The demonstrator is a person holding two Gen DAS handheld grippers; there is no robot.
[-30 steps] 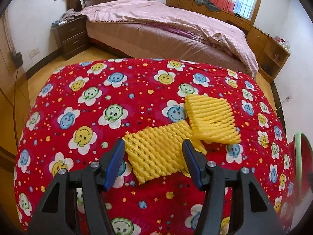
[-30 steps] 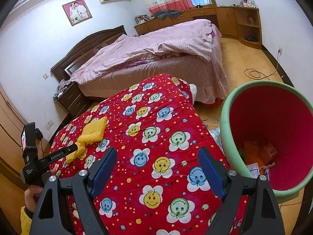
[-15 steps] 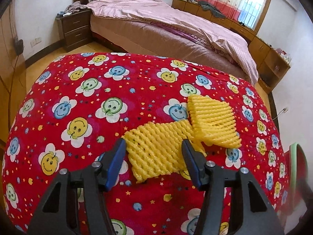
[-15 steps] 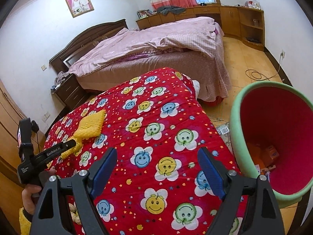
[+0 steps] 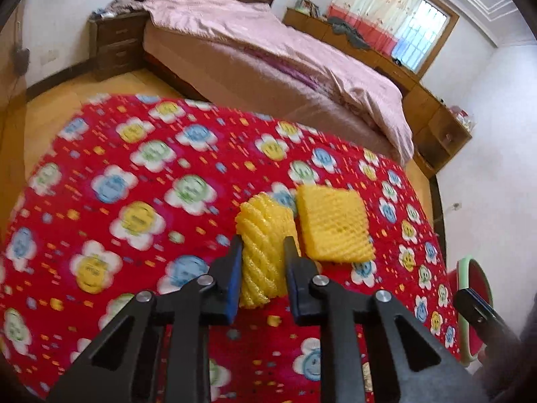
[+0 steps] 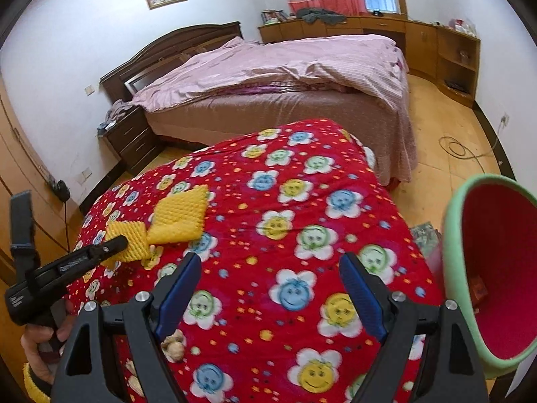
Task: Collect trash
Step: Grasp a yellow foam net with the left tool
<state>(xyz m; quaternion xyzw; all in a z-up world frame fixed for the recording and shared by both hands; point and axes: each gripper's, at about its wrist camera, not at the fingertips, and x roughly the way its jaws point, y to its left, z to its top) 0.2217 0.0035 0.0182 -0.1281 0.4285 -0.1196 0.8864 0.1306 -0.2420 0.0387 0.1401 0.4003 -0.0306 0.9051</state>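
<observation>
Two yellow foam-net fruit sleeves on red smiley-flower quilt (image 5: pixel 134 174). Left gripper (image 5: pixel 262 262) closing, pads squeezing nearer foam sleeve (image 5: pixel 263 245); second sleeve (image 5: pixel 334 223) just beyond its right finger. Right gripper (image 6: pixel 268 288) spread, empty. Pick-up step; next, probably carry to green-rimmed red bin (image 6: pixel 493 268) off to the right.

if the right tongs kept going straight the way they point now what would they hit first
Probably the red smiley-flower quilt: the open, empty right tongs tilt down at bare fabric. The flat yellow foam net lies off to the left and the bin off to the right.
</observation>
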